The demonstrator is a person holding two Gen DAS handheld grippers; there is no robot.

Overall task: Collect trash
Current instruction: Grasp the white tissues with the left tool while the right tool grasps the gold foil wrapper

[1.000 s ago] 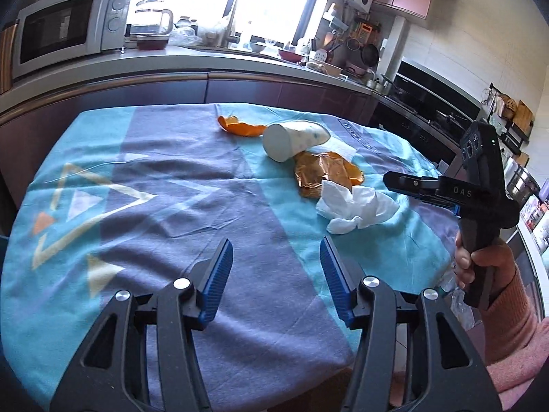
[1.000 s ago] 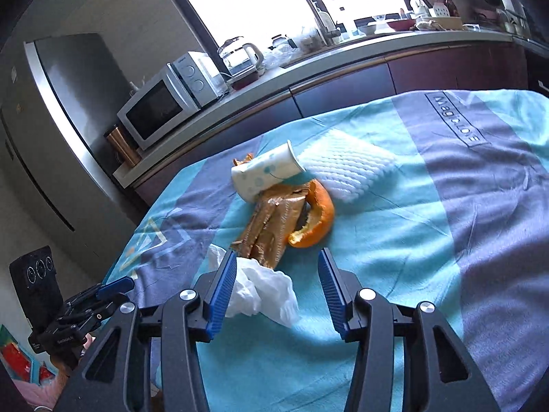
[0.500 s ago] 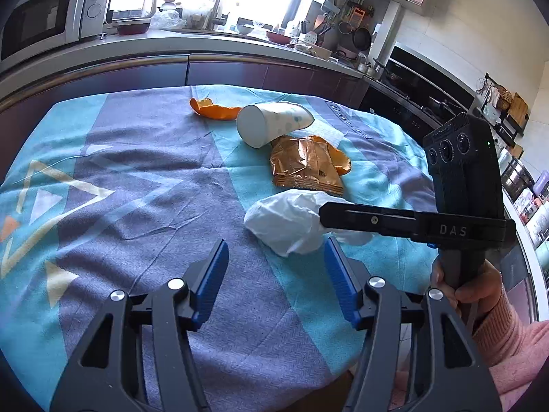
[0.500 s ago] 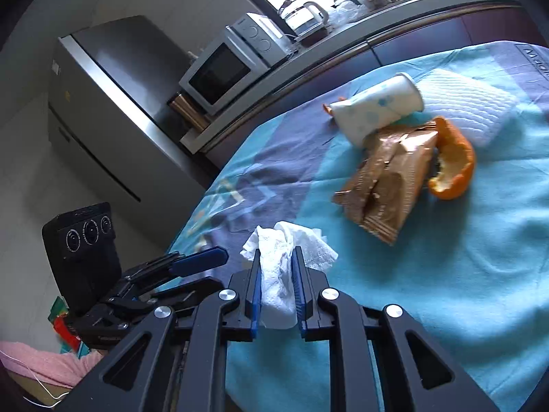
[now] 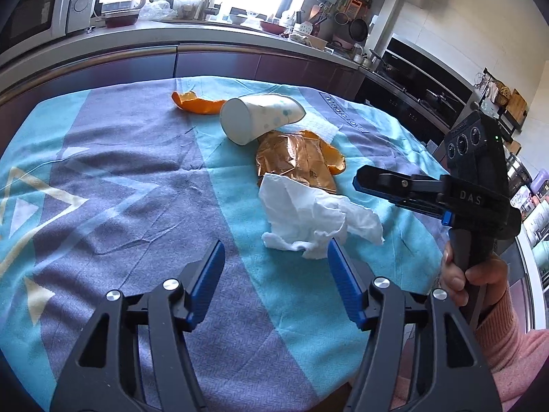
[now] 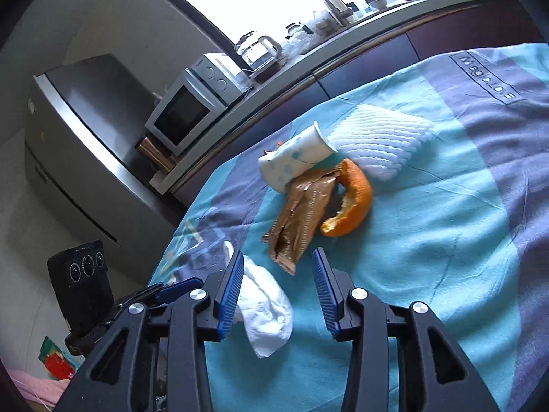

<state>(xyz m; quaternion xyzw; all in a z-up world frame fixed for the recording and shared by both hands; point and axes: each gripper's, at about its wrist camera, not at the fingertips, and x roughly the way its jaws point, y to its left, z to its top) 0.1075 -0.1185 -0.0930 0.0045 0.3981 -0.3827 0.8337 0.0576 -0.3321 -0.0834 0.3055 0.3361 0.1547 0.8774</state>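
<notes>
The crumpled white tissue (image 5: pixel 310 218) was seen lying loose on the blue and grey tablecloth (image 5: pixel 137 189), near the front edge, just in front of the brown foil wrapper (image 5: pixel 295 159). It was judged to be very light and soft, easily squashed and apt to slip from a shallow pinch, so a hold across its thickest bunched middle was thought best, not by a loose corner.

The right gripper (image 6: pixel 278 295) was found spread wide over it, with nothing clasped; the tissue (image 6: pixel 264 312) lay against the inner face of one blue finger (image 6: pixel 231 292) and well short of the other. The left gripper (image 5: pixel 276 285) was likewise held wide apart and empty, with one fingertip close to the tissue's near edge; contact could not be made out.

Further back, a spotted paper cup (image 5: pixel 259 118) was seen on its side, touching the wrapper, with one piece of orange peel (image 6: pixel 353 202) beside the wrapper and another (image 5: pixel 195 103) behind the cup. A white ribbed pad (image 6: pixel 381 140) lay beyond these.
</notes>
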